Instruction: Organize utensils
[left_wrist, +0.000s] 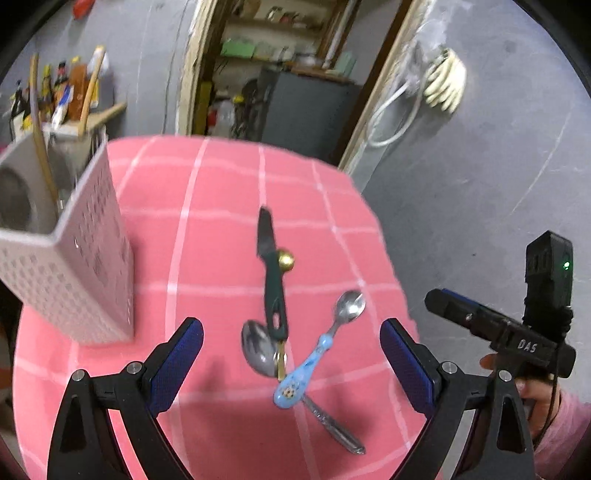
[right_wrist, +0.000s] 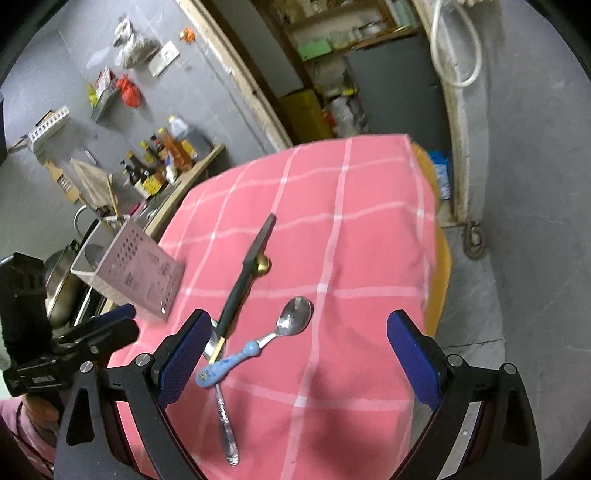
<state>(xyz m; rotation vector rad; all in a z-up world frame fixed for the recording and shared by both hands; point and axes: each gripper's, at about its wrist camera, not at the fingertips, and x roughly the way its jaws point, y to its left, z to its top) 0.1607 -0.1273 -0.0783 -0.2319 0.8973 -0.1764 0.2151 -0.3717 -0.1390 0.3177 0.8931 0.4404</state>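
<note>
Left wrist view: both grippers (left_wrist: 291, 354) (right_wrist: 295, 354) gape empty above crossed spoons (left_wrist: 345, 314), knife (left_wrist: 271, 273); perforated holder (left_wrist: 81, 266) alongside.

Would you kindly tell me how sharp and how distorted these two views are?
Left wrist view: holder and knife smeared by motion blur; doorframe bowed by the fisheye. Right wrist view: somewhat crisper, spoon readable, tablecloth lines curved, corners vignetted black.

A tall perforated grey plastic utensil holder (left_wrist: 88, 258) is standing at the left side of the pink checked cloth-covered counter (left_wrist: 221, 184), blocking approach from that side. A crossed pile of a dark-handled knife (left_wrist: 271, 258), a blue-handled spoon (left_wrist: 317, 347) and a plain steel spoon (left_wrist: 258, 349) is occupying the middle. Bare cloth is lying open to the right (right_wrist: 369, 258) and nearest the viewer.
</note>
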